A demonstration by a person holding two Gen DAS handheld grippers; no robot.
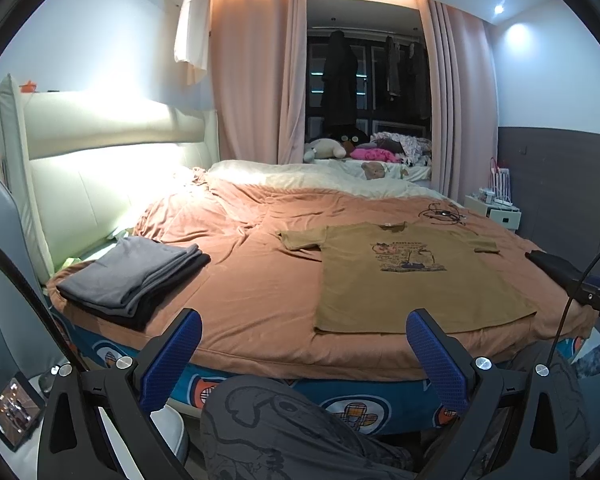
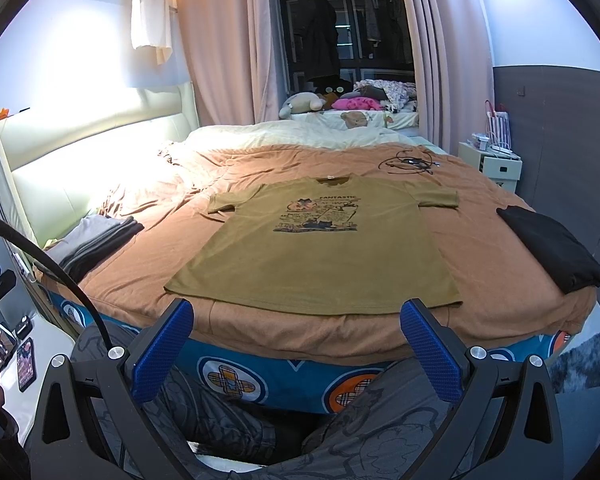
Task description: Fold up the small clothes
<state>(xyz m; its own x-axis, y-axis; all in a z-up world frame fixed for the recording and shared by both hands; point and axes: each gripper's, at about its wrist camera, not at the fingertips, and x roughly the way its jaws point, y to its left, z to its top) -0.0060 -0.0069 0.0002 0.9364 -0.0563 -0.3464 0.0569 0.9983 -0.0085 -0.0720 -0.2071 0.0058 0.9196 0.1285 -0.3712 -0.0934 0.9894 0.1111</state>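
An olive-brown T-shirt [image 1: 412,280] [image 2: 320,252] with a cartoon print lies flat and face up on the orange bedspread [image 1: 252,280] [image 2: 492,248], hem toward me, both sleeves spread. My left gripper [image 1: 304,330] hovers open before the bed's near edge, left of the shirt's hem, holding nothing. My right gripper [image 2: 298,318] is open too, just short of the hem, empty. A stack of folded grey and dark clothes [image 1: 132,276] [image 2: 88,240] sits at the bed's left. A folded black garment [image 2: 552,248] [image 1: 552,264] lies at the right edge.
A person's knees in grey printed trousers [image 1: 284,428] [image 2: 380,432] are below the grippers. Tangled cables [image 2: 412,162] lie on the bed beyond the shirt. A white nightstand [image 2: 492,164] stands far right, a padded headboard [image 1: 100,160] left. Phones [image 2: 24,360] rest on a low white surface at left.
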